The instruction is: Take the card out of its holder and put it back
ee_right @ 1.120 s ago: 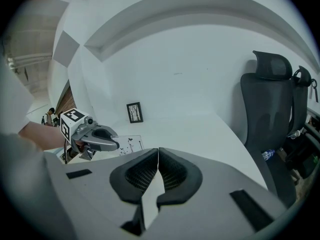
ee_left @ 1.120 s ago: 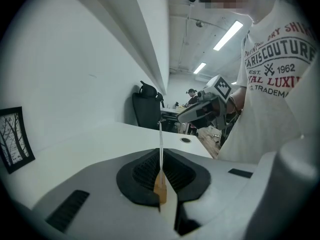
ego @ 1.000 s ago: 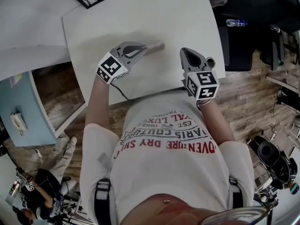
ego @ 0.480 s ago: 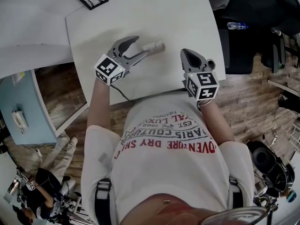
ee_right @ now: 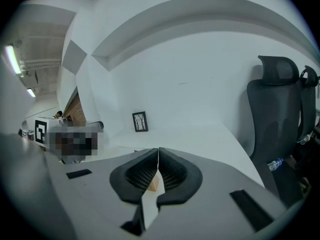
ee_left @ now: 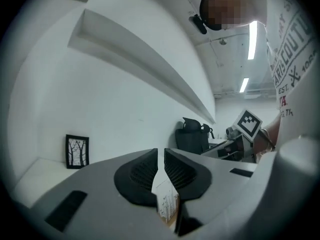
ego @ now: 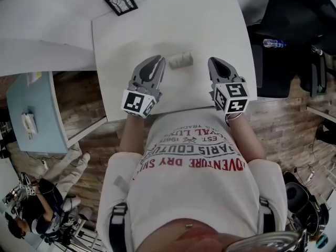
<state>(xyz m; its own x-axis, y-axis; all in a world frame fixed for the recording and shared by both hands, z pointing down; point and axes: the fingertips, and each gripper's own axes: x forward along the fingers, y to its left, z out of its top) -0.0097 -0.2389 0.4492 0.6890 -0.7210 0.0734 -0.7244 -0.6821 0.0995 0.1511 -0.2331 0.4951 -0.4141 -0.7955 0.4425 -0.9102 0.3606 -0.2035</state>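
**Shirt** (ego: 194, 156): print seen upside down, legible in part as "PARIS COUTU…", "EST." and "DRY". **Left gripper** (ee_left: 161, 159): jaws have just been closing and stand narrow, pinching the tree-printed card (ee_left: 168, 204), which is out of its holder. **Holder** (ego: 180, 60): a pale block on the white tabletop (ego: 210, 20), between the two grippers and touching neither. **Right gripper** (ee_right: 158, 156): jaws together, empty. **Surroundings**: framed tree picture (ego: 121, 1) at the tabletop's far corner; black chair (ego: 286, 35) and water bottle (ego: 274, 43) to the right
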